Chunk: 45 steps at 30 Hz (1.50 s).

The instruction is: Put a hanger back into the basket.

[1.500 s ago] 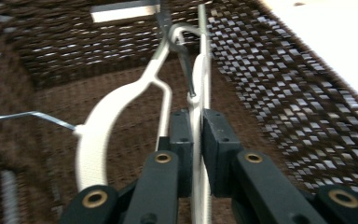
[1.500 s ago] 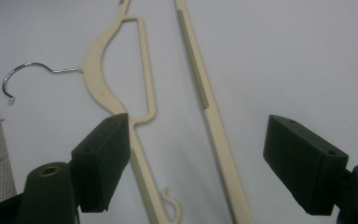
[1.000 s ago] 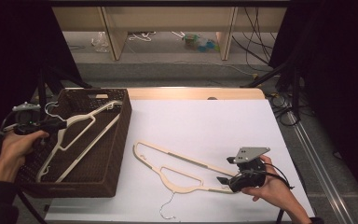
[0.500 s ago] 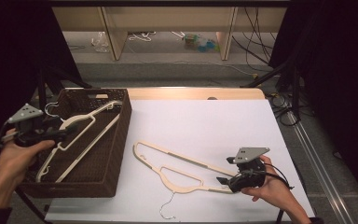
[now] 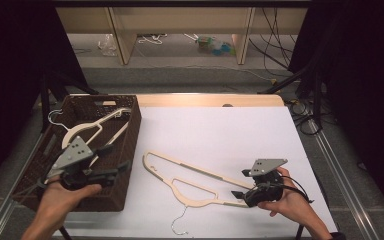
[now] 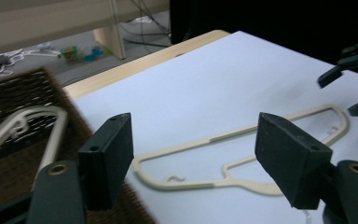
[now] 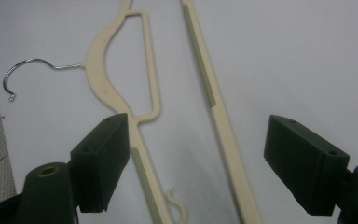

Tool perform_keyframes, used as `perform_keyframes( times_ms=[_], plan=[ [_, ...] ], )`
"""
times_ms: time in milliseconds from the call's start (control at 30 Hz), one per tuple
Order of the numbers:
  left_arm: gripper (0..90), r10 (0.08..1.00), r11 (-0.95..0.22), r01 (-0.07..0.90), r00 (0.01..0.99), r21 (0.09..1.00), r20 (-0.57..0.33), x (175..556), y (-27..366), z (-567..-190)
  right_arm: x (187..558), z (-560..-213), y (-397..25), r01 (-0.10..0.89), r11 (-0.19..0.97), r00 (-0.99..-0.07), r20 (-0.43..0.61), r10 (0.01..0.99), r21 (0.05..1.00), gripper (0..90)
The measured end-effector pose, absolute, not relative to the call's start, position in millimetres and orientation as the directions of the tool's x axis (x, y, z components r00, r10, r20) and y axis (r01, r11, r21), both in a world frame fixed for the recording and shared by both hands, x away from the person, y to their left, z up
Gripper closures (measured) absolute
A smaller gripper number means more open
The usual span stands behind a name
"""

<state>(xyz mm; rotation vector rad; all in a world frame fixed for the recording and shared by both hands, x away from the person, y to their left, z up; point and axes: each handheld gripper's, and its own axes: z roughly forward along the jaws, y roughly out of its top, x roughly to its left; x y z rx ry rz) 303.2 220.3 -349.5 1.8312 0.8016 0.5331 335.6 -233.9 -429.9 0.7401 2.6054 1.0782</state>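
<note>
Cream plastic hanger (image 5: 195, 180) lies flat on the white table (image 5: 230, 135), at about 6 o'clock from table centre, wire hook (image 5: 180, 225) pointing to 6. Right gripper (image 5: 241, 186) sits at the hanger's 3 o'clock end, jaws wide, straddling both bars (image 7: 214, 112) without pinching. Left gripper (image 5: 117, 160) hovers over the wicker basket (image 5: 130, 130) at 9 o'clock, jaws wide, holding nothing, aimed toward the hanger. A second hanger (image 5: 87, 132) lies in the basket.
</note>
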Motion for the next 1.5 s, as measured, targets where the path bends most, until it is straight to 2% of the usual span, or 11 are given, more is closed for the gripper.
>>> perform_keyframes(
  times_ms=[133,267,467,567,600,1000,1233,1333,1500],
  plan=[
    [27.8,0.719,-0.230,0.305,0.693,0.924,-0.050,300,205,-362,336,-429,-234,0.366,0.610,-0.852,-0.010,0.523,0.703,23.5],
    [25.4,0.681,-0.261,0.318,0.729,0.912,-0.059,302,189,-379,336,-431,-233,0.365,0.618,-0.859,-0.005,0.513,0.697,23.4],
    [21.0,0.658,-0.245,0.339,0.746,0.908,-0.101,301,177,-401,334,-433,-233,0.357,0.619,-0.864,-0.005,0.504,0.700,23.1],
    [19.9,0.675,-0.217,0.352,0.728,0.911,-0.121,299,176,-408,333,-434,-232,0.361,0.616,-0.860,-0.006,0.510,0.701,22.7],
    [15.6,0.679,-0.218,0.353,0.724,0.910,-0.119,299,176,-409,333,-434,-232,0.363,0.615,-0.859,-0.005,0.512,0.700,22.8],
    [15.8,0.662,-0.237,0.317,0.744,0.918,-0.086,291,173,-421,332,-437,-227,0.352,0.637,-0.869,-0.012,0.494,0.685,21.5],
    [15.9,0.663,-0.254,0.338,0.743,0.906,-0.092,289,166,-431,331,-441,-217,0.325,0.662,-0.886,-0.028,0.464,0.676,19.1],
    [15.9,0.650,-0.284,0.323,0.757,0.903,-0.066,290,164,-434,329,-444,-211,0.313,0.688,-0.897,-0.033,0.440,0.655,19.7],
    [16.0,0.644,-0.284,0.339,0.760,0.897,-0.084,291,162,-437,327,-448,-201,0.297,0.754,-0.918,-0.042,0.394,0.586,21.7]
  ],
)
